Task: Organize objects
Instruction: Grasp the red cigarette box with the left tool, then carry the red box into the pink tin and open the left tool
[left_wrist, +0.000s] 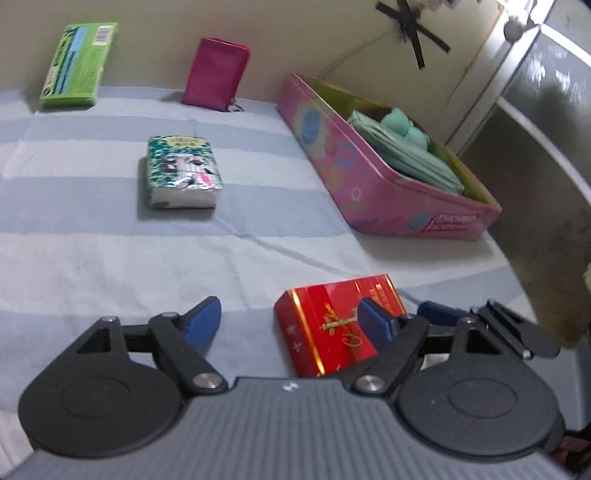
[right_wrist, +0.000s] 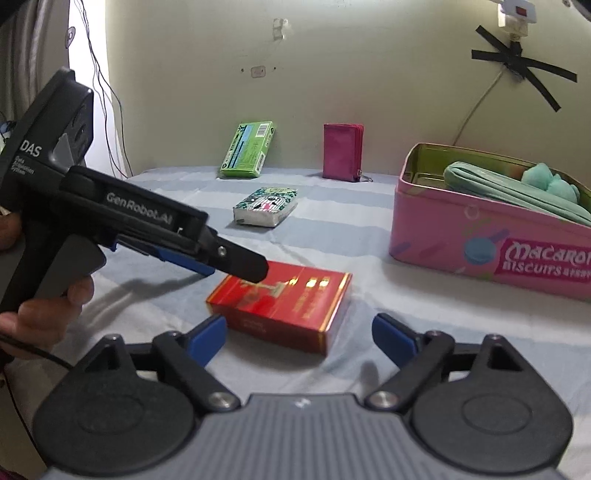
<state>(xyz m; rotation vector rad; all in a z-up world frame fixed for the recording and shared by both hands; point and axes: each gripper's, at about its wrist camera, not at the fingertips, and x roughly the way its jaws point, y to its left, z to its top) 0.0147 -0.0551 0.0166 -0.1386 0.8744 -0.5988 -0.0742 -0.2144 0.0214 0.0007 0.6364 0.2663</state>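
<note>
Two glossy boxes (right_wrist: 280, 308), pink tin (right_wrist: 491, 243)

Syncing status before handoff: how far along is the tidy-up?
Done: teal pouch is in the pink tin. In hand: nothing; both tongs, left and right, are open near the red box. Left: red box, tissue pack, green pack, magenta wallet.

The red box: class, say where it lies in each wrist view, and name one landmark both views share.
Left wrist view: the red box lies low and right of centre, partly behind the left tongs' right fingertip.
Right wrist view: the red box lies at centre, just beyond the right tongs.
Shared landmark: the pink biscuit tin, beyond and right of it in both.
</note>
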